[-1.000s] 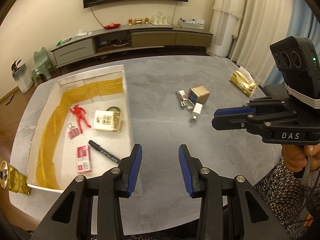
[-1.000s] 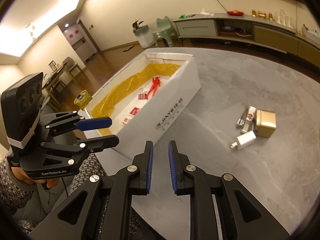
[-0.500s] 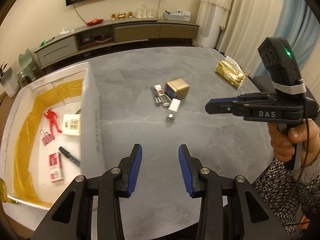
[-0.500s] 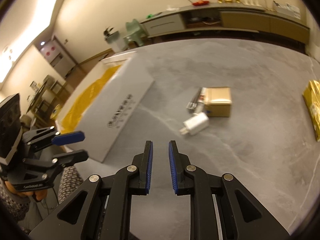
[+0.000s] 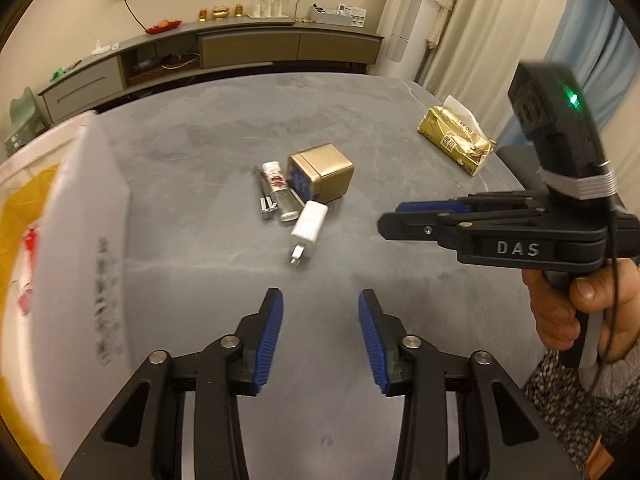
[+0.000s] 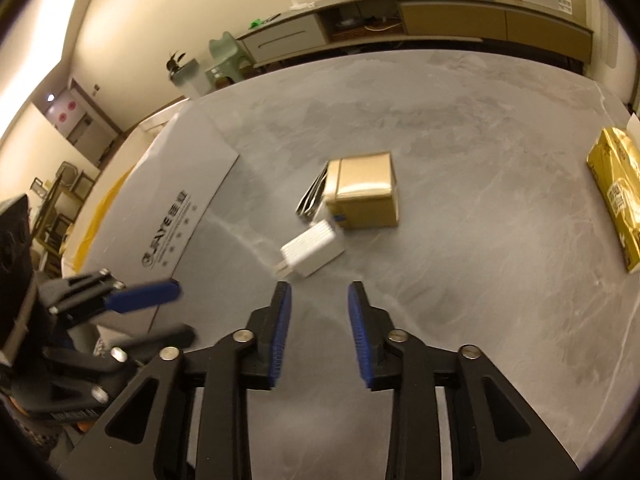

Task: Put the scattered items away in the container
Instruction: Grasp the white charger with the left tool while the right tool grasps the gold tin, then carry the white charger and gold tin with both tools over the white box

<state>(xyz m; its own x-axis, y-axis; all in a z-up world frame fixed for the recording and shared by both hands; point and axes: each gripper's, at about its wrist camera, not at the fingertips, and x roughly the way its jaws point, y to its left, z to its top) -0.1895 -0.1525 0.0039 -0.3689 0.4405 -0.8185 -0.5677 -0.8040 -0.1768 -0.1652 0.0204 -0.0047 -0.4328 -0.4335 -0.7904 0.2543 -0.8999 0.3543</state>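
A white charger plug [image 5: 309, 227] [image 6: 314, 248] lies mid-table beside a gold tin box [image 5: 322, 173] [image 6: 363, 194], a small clear tube [image 5: 278, 190] and a metal clip [image 5: 265, 196]. The white box [image 5: 86, 216] [image 6: 176, 196] with yellow lining stands at the left; red items show inside it. My left gripper [image 5: 320, 300] is open and empty, short of the plug. My right gripper [image 6: 319, 292] is open and empty, just in front of the plug; in the left wrist view it [image 5: 394, 220] reaches in from the right.
A gold foil packet [image 5: 456, 142] [image 6: 618, 196] lies near the table's right edge. A hand and a knitted sleeve [image 5: 576, 392] hold the right gripper. A low TV cabinet [image 5: 208, 52] runs along the far wall.
Both views have swung right, away from the white box and closer to the cluster of small items. My right gripper has opened from nearly shut.
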